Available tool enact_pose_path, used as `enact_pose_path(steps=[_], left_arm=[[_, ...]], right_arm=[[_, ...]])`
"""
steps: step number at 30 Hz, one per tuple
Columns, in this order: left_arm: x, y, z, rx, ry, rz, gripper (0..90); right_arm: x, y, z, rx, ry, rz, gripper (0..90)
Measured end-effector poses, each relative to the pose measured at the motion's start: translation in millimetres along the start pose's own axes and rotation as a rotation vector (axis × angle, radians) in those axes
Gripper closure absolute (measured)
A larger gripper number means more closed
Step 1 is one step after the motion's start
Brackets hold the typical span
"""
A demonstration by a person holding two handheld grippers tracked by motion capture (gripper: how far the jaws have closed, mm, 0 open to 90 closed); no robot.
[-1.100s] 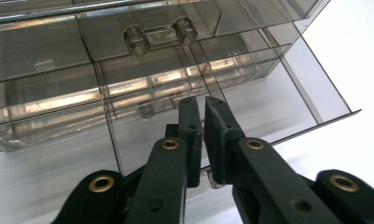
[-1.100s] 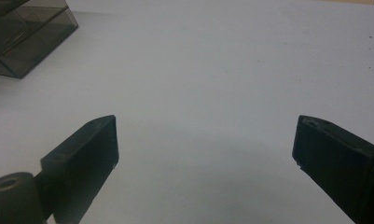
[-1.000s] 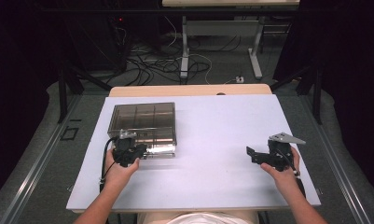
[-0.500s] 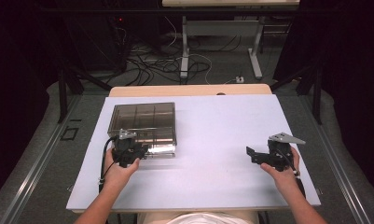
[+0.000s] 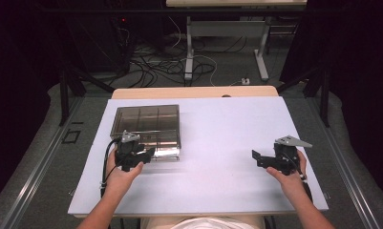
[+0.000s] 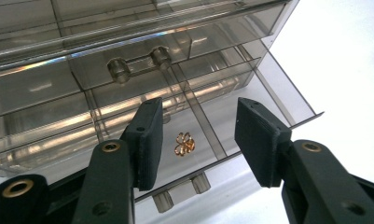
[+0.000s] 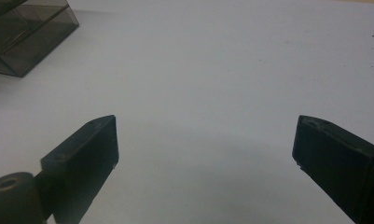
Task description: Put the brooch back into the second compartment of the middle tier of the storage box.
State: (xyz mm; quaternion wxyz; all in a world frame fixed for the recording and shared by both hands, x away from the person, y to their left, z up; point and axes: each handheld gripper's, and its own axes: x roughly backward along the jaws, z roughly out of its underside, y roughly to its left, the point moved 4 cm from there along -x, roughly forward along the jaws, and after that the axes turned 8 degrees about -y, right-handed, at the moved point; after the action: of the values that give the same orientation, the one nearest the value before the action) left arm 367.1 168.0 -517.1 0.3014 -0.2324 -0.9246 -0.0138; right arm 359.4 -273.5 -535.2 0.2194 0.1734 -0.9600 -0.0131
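Now your left tool [image 6: 194, 140] hangs over the pulled-out lower drawer [image 6: 250, 121] of the smoky clear organiser box [image 5: 146, 126], which sits on the left half of the white table [image 5: 218, 143]. Its jaws have just been opening and stand partly apart with nothing pressed between them; a small gold clover charm [image 6: 184, 143] lies below the gap, on the floor of one drawer compartment.

Judging by that, the placing looks done: the charm rests in the drawer, free of the pads. What seems left is to draw the tool back and push the drawer in by its two clear knobs [image 6: 182, 192], which show near the bottom edge of the left gripper view.

As for contents, thin walls split the drawer into compartments, and the charm is the one item you can make out; the neighbouring compartments look bare, though glare blurs them. The drawer above [image 6: 138, 65] is closed, its own knob pair facing you, and you cannot tell what it holds.

Your right tool [image 7: 203, 158] hovers wide apart above bare table, well away from the box, holding nothing.
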Motion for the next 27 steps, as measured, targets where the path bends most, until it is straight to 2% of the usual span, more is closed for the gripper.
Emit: enact_pose_path(steps=[2, 6, 10, 16, 19, 20, 22, 27], left_arm=[[1.8, -0.3, -1.6, -0.007, -0.001, 0.004, 49.3], [7.3, -1.4, -5.8, 0.009, -0.024, 0.011, 46.7], [12.6, -0.4, -8.3, -0.010, -0.019, 0.007, 43.4], [22.8, 3.0, -14.3, -0.011, -0.043, 0.007, 39.7], [26.3, 3.4, -16.1, 0.001, -0.061, 0.018, 38.7], [28.0, 2.8, -16.2, 0.011, -0.052, 0.025, 38.7], [28.9, 2.7, -16.2, 0.007, -0.063, 0.025, 38.7], [31.7, 1.4, -14.3, 0.020, -0.051, 0.041, 37.6]], right_arm=[[-0.1, 0.0, 0.0, 0.000, 0.000, 0.000, 6.7], [-0.1, 0.1, -0.1, 0.001, -0.001, 0.001, 6.6], [-0.1, 0.1, 0.0, 0.000, -0.001, 0.002, 6.7], [0.2, 0.7, 0.2, -0.003, 0.001, 0.002, 6.6], [0.3, 0.9, 0.1, 0.001, 0.001, 0.000, 6.7], [0.2, 1.4, 0.2, -0.004, 0.002, -0.001, 6.6], [0.2, 1.3, 0.2, -0.002, 0.002, -0.001, 6.6], [0.0, 0.8, 0.1, 0.008, -0.001, -0.002, 6.6]])
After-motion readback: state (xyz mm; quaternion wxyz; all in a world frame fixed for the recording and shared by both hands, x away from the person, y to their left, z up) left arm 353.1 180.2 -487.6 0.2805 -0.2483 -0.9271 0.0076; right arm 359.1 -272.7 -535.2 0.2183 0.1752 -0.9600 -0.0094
